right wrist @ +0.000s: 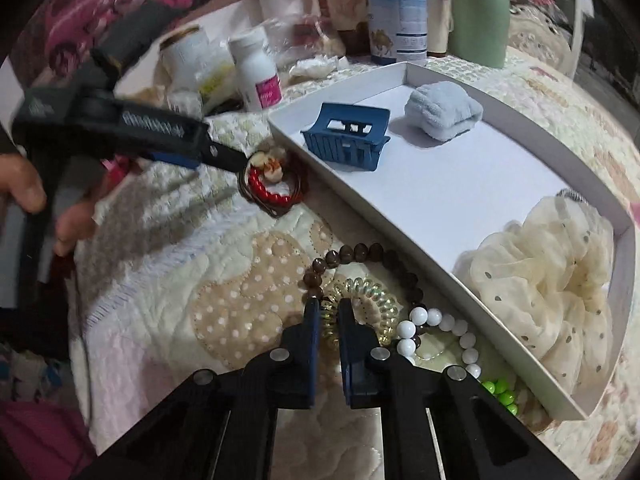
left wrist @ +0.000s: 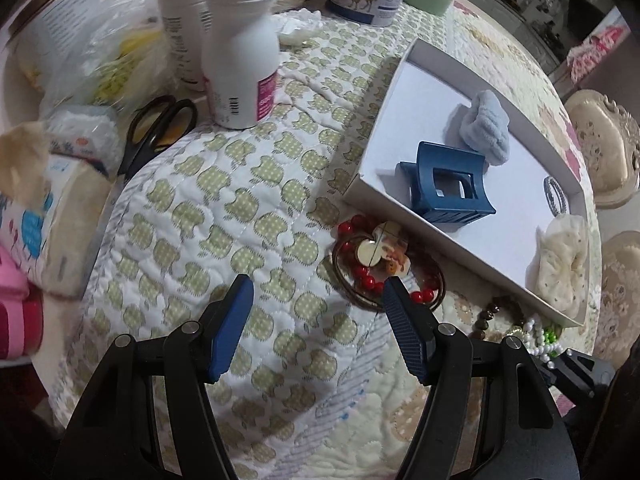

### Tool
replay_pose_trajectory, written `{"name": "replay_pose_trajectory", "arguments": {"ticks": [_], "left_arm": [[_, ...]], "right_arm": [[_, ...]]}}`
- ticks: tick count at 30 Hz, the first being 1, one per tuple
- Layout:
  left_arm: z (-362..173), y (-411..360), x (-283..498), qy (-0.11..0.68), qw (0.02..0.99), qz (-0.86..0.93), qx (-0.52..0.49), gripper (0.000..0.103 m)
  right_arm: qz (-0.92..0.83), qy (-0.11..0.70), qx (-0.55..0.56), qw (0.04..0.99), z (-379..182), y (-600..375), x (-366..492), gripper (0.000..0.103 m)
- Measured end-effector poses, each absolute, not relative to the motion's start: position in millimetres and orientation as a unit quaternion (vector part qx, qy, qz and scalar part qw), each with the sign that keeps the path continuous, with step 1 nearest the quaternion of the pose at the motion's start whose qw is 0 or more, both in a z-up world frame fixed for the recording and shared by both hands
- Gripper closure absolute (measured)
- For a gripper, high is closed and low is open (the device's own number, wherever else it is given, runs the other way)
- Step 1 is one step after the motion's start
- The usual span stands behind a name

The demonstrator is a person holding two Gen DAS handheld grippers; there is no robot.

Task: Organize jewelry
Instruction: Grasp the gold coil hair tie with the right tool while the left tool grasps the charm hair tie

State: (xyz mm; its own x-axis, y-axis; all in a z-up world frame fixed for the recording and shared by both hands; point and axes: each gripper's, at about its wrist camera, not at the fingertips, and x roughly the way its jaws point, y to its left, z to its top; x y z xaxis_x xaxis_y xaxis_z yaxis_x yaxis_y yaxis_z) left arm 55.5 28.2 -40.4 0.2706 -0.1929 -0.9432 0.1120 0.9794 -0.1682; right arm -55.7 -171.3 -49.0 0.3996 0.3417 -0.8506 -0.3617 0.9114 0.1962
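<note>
Beside the white tray (right wrist: pixel 420 184), on the quilt (left wrist: pixel 208 240): clear spiral hair tie (right wrist: pixel 360 300) pinched in the nearly closed right gripper (right wrist: pixel 329 312), tangled among brown beads (right wrist: pixel 344 254) and white beads (right wrist: pixel 432 320). Left gripper (left wrist: pixel 316 292) wide open, poised at the red bead bracelet (left wrist: pixel 368 276). Best lifted slowly, straight up, shaking neighbours free, then set into bare tray floor.
</note>
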Motion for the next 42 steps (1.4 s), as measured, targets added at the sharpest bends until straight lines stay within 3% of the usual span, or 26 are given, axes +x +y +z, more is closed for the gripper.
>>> {"name": "replay_pose_trajectory", "arguments": {"ticks": [6, 18, 21, 23, 25, 42], "left_arm": [[-42, 19, 65, 0.590, 0.798, -0.119, -0.033, 0.036], [-52, -27, 72, 0.585, 0.790, -0.174, 0.065, 0.037], [-53, -29, 74, 0.580, 0.791, -0.184, 0.061, 0.049], [-53, -30, 74, 0.578, 0.792, -0.181, 0.073, 0.069], [-54, -30, 71, 0.573, 0.795, -0.180, 0.086, 0.073], [19, 3, 44, 0.537, 0.819, -0.201, 0.014, 0.073]], "right_arm": [[0.218, 0.489, 0.072, 0.841, -29, -192, -60, 0.095], [0.204, 0.485, 0.109, 0.843, -22, -207, -67, 0.095], [0.201, 0.483, 0.115, 0.845, -23, -210, -66, 0.095], [0.200, 0.481, 0.117, 0.846, -22, -212, -66, 0.095], [0.199, 0.479, 0.119, 0.847, -21, -213, -66, 0.095], [0.210, 0.443, 0.115, 0.864, 10, -215, -72, 0.095]]}}
